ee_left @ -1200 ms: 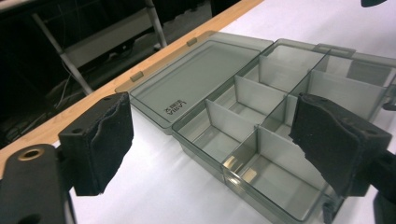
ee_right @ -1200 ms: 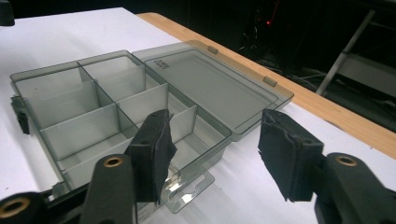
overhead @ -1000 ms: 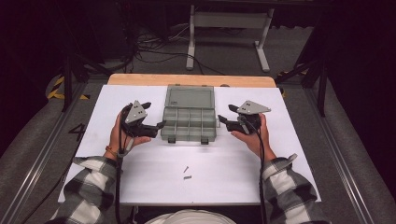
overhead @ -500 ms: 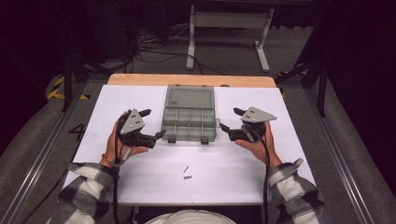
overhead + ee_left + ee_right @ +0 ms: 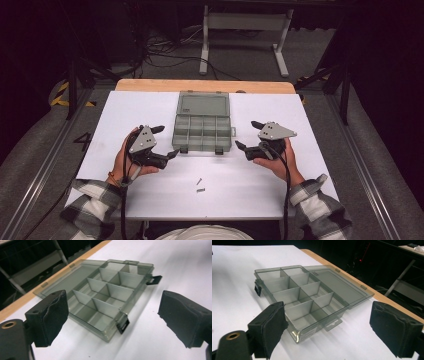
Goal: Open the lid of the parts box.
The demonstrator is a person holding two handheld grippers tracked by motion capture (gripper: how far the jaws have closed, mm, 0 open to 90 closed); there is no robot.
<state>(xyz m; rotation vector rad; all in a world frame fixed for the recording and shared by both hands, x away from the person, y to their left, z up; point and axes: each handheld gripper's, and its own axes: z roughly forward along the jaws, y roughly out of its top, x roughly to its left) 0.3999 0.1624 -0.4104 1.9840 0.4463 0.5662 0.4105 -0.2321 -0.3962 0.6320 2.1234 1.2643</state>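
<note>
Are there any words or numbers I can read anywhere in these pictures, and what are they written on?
"4": a dark figure that reads like a four, on the grey floor left of the table.
Organizer box: a faint raised mark near the hinge of its open lid, too small to read.
Left gripper and right gripper: no writing that can be read.

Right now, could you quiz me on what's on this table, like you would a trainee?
1. True or false: the box has its lid open.
2. Which lies nearer the person: A) the box, B) the two screws?
3. What is between the jaws of the left tool and right tool?

Key
1. True; the lid lies flat behind the compartments.
2. B.
3. Nothing; both stand open, one at each side of the box, apart from it.
</note>
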